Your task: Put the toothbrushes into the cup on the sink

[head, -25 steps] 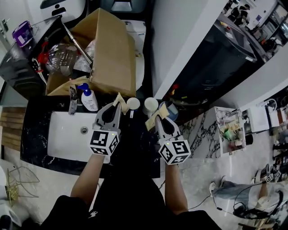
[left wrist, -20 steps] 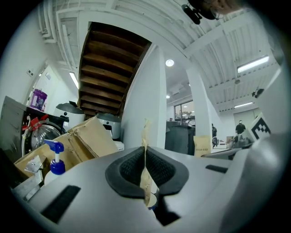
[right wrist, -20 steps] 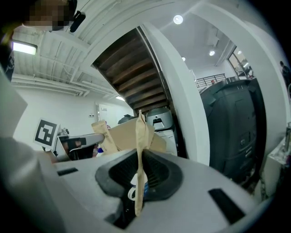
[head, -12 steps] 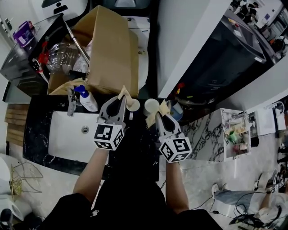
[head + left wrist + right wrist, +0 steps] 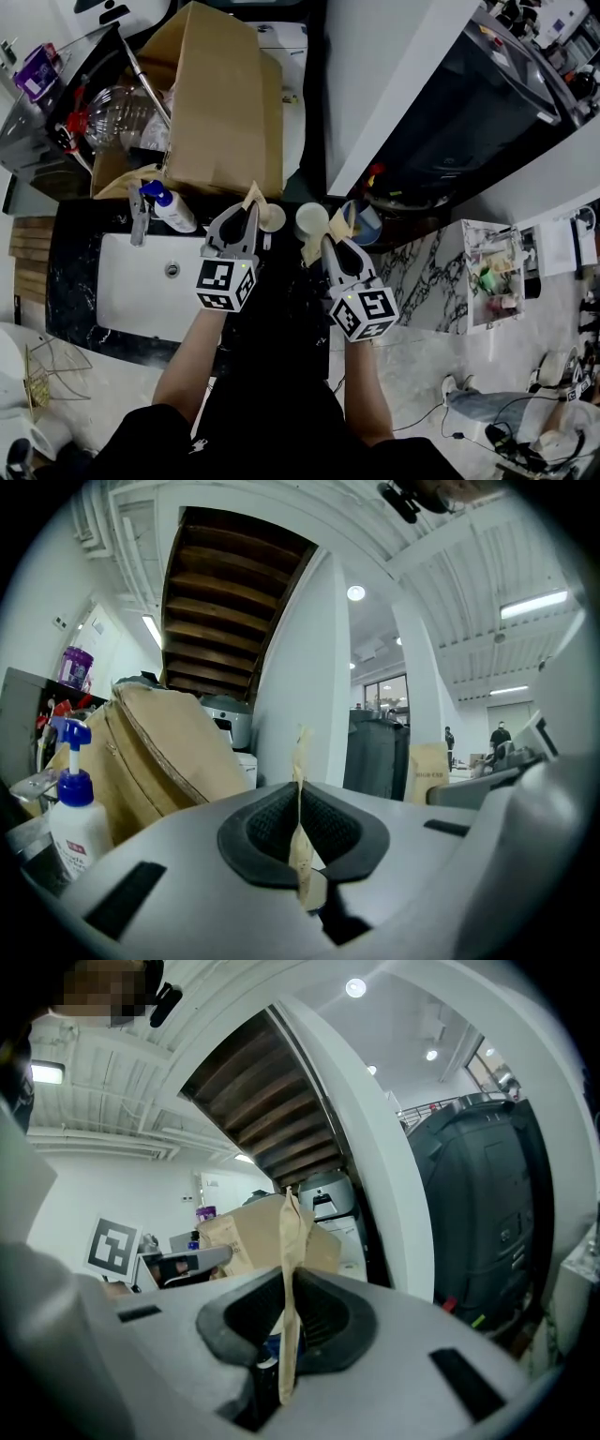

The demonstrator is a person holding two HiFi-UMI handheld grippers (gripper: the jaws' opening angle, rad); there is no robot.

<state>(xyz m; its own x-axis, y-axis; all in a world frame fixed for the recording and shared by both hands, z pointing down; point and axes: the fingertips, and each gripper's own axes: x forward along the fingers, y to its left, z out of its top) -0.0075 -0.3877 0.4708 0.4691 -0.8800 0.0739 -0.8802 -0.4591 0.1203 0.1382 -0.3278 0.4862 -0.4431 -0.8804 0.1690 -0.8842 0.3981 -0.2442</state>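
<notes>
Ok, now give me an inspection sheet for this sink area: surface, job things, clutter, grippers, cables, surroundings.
Surface: black marble counter with a white sink basin set in it.
Job's things: two pale cups upright at the back of the counter; left tan packet and right tan packet, thin and flat, likely wrapped toothbrushes, neither in a cup yet.
Clutter: pump bottle beside the faucet; blue container right of the cups.
Grippers: left gripper shut on the left tan packet; right gripper shut on the right tan packet.
Cables: black cables on the floor at the lower right.
Surroundings: cardboard box behind the sink; dark appliance.
</notes>
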